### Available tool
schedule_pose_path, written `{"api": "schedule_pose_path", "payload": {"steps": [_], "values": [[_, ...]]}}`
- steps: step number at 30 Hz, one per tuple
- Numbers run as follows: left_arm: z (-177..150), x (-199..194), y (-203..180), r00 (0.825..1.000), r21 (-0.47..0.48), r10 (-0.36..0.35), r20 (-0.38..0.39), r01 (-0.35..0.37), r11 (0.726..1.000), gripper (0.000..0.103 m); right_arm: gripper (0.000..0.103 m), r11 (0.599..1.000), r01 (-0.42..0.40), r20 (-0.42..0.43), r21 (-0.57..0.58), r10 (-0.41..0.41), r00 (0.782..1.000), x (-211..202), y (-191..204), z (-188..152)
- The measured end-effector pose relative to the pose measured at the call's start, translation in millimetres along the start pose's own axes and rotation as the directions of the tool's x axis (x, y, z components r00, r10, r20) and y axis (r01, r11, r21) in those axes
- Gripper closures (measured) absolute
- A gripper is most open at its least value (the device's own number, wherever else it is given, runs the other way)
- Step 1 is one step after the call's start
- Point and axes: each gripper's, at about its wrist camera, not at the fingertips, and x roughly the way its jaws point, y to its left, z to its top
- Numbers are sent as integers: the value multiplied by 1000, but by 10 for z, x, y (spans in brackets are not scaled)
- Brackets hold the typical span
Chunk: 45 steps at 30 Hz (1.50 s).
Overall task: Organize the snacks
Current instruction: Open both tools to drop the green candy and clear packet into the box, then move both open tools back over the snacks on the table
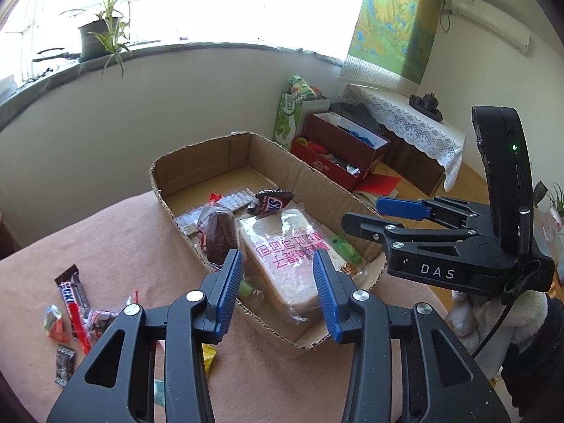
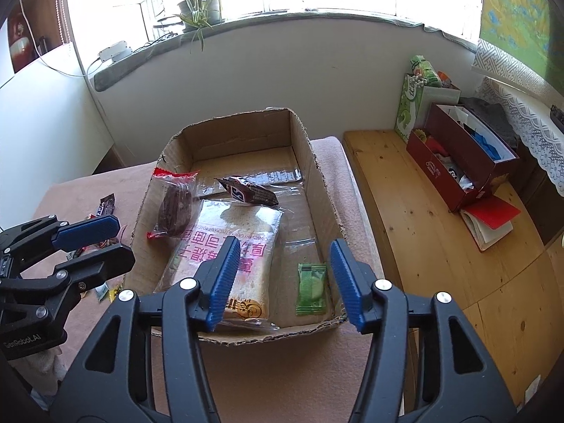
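An open cardboard box (image 1: 310, 179) (image 2: 317, 162) sits on the pink-covered table. Inside lie a bagged bread loaf (image 1: 289, 257) (image 2: 229, 246), a dark brown cake in clear wrap (image 1: 220, 234) (image 2: 174, 208), a Snickers bar (image 1: 269, 204) (image 2: 246, 190) and a green packet (image 1: 347, 246) (image 2: 311, 289). My left gripper (image 1: 278, 292) (image 2: 102, 243) is open and empty above the box's near-left edge. My right gripper (image 2: 282, 282) (image 1: 384, 216) is open and empty above the box's near end. Loose snacks (image 1: 75, 313) lie on the table left of the box.
A yellow wrapper (image 1: 208, 356) lies under my left gripper. A wooden bench (image 2: 440, 229) runs to the right, with a red box (image 2: 458, 158) (image 1: 338, 155), a green bag (image 2: 412, 102) and a red notebook (image 2: 491, 220). Potted plants stand on the windowsill (image 2: 246, 24).
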Motion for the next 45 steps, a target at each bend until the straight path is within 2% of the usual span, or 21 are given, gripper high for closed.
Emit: {"api": "schedule_pose_path", "payload": {"steps": [2, 6, 10, 17, 25, 35, 45], "values": [[0, -21, -6, 1000, 2, 1, 4, -1, 1000, 59, 35, 1000, 7, 6, 2, -7, 1000, -18, 0, 7], [-5, -83, 14, 1000, -2, 2, 12, -2, 1000, 59, 34, 1000, 11, 9, 0, -11, 1000, -54, 36, 5], [-24, -169, 65, 1000, -10, 8, 24, -8, 1000, 59, 29, 1000, 16, 16, -11, -16, 1000, -108, 114, -6], [-101, -404, 274, 998, -40, 34, 46, -32, 999, 59, 28, 1000, -4, 41, -26, 5, 999, -270, 310, -50], [-282, -658, 680, 994, -100, 99, 47, -94, 990, 59, 28, 993, -66, 63, -95, 72, 995, -449, 750, -160], [-605, -942, 1384, 981, -230, 194, 14, -186, 955, 59, 28, 963, -183, 25, -199, 192, 981, -457, 1381, -343], [-940, -998, 1899, 965, -312, 257, -56, -262, 913, 59, 28, 919, -288, -69, -270, 280, 958, -145, 1979, -549]]}}
